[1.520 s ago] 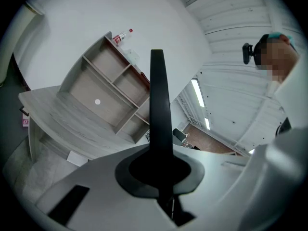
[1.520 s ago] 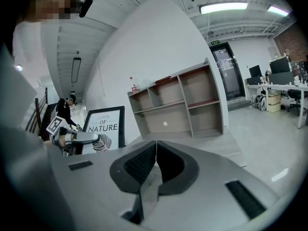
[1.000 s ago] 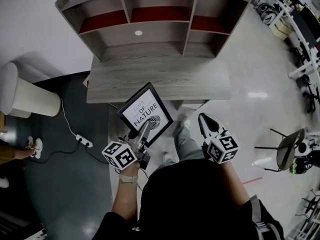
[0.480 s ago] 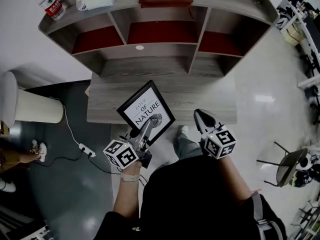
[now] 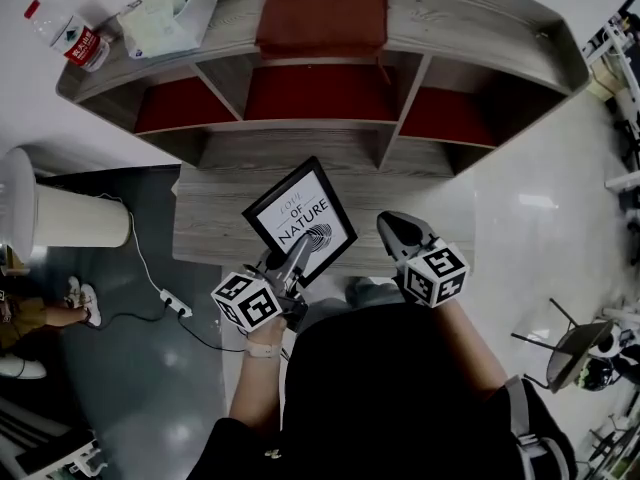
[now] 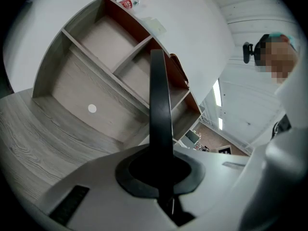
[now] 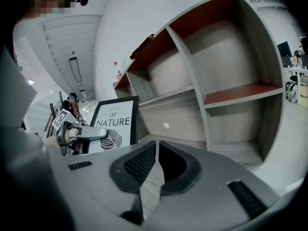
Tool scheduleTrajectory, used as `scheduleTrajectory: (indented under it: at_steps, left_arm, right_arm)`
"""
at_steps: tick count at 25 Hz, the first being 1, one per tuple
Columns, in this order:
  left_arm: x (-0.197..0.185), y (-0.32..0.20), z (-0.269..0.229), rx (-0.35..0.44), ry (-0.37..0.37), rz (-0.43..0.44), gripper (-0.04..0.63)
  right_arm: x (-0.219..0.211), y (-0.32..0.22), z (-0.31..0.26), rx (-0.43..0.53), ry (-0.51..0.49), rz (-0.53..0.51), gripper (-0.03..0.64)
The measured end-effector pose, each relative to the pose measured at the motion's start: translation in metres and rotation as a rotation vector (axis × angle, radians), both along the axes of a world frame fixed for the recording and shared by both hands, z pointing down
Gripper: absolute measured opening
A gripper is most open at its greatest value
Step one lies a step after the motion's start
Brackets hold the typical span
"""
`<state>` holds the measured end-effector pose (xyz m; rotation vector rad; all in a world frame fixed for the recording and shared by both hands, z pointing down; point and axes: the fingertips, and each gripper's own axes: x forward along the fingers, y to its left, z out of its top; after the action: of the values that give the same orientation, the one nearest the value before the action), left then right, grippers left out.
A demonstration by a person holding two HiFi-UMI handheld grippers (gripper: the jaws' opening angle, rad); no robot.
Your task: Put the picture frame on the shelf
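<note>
One picture frame point(image 5: 302, 221), one shelf point(image 5: 470, 23), two grippers
The left gripper point(image 5: 295, 252) clamps the picture frame's edge; the right gripper point(image 5: 392, 226) is closed, empty

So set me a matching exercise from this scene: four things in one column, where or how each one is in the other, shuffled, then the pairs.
Things:
1. picture frame
2. bottle
3. right gripper
4. power strip

Places or states:
A. lying on the floor
B. shut, with nothing between its jaws
C. clamped in the left gripper
D. on top of the shelf

Pairs: 1-C, 2-D, 3-B, 4-A
</note>
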<state>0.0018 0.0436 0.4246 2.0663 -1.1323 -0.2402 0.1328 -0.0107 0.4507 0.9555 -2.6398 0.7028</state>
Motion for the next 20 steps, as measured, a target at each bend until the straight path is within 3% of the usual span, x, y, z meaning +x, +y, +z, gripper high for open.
scheduleTrajectory:
  at_steps: [3,12,20]
  left_arm:
    - [0.002,-0.008,0.002,-0.017,-0.017,0.014,0.018]
    - [-0.001,-0.025,0.012,-0.044,-0.079,0.118,0.018]
    - [-0.015,-0.040,0.014,-0.057,0.014,0.349,0.018]
  right_arm:
    - [-0.010,-0.008,-0.001,-0.004,-0.010,-0.046,0.003]
    - [-0.049,-0.019,-0.005,-0.038,-0.096,-0.184,0.130]
    - [-0.091,-0.026,0.011,-0.178,-0.171,-0.233,0.181]
